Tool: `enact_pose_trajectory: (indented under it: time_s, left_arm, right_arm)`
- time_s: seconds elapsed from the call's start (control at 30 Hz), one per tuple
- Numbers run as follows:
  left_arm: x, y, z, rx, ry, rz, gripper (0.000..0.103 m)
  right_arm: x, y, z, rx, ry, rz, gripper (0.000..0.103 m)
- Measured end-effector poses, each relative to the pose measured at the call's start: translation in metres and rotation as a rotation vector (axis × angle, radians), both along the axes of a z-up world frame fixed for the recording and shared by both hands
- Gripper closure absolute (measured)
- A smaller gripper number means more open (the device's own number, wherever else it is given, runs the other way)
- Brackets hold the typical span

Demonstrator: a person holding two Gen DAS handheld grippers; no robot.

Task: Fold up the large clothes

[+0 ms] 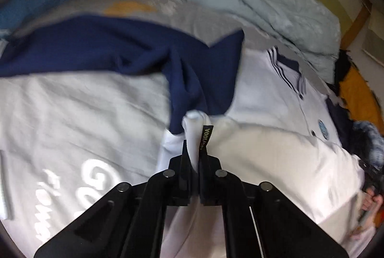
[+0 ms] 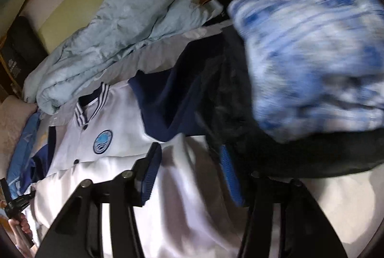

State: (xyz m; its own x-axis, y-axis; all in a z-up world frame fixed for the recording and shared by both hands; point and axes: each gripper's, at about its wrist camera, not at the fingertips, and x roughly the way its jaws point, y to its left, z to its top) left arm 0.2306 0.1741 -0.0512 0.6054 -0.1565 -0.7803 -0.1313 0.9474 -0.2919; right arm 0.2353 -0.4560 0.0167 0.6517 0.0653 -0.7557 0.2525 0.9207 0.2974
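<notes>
We note left hand-held gripper (image 1: 192,154) pinching white-and-navy jacket (image 1: 264,99) sleeve; right hand-held gripper (image 2: 189,169) spread, empty. Risk: thin pinch slips mid-fold, sleeve bunches.

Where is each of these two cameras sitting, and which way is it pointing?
Left wrist: rides on the left gripper, looking along its fingers, shut on the jacket's sleeve; the person's other hand shows at far right.
Right wrist: rides on the open right gripper, looking over the jacket toward a blue blanket.
Both share the white jacket with its round badge and the pale quilt.
</notes>
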Motion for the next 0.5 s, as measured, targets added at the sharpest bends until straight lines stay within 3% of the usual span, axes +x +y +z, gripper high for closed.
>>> enact_pose_trajectory:
  time_s: [0.03, 0.17, 0.23, 0.37, 0.47, 0.5]
  left_arm:
    - [-0.003, 0.0, 0.005, 0.016, -0.013, 0.017, 0.098]
    - [-0.014, -0.004, 0.015, 0.1, -0.042, 0.085, 0.098]
    - [-0.01, -0.011, 0.008, 0.178, -0.013, 0.071, 0.098]
    - [-0.006, -0.023, -0.009, 0.258, 0.027, 0.043, 0.097]
    - [-0.016, -0.039, 0.001, 0.4, -0.045, 0.027, 0.086]
    - [-0.022, -0.041, 0.008, 0.421, -0.067, 0.046, 0.069]
  right_arm:
    - [0.004, 0.003, -0.005, 0.006, 0.028, 0.022, 0.098]
    - [-0.004, 0.008, -0.002, -0.114, 0.005, -0.053, 0.099]
    - [-0.005, 0.007, -0.003, -0.129, 0.012, -0.064, 0.099]
    - [0.006, 0.009, -0.026, -0.182, 0.122, -0.071, 0.098]
    - [0.004, 0.01, -0.026, -0.194, 0.12, -0.077, 0.095]
    - [0.001, 0.012, -0.02, -0.204, 0.104, -0.077, 0.091]
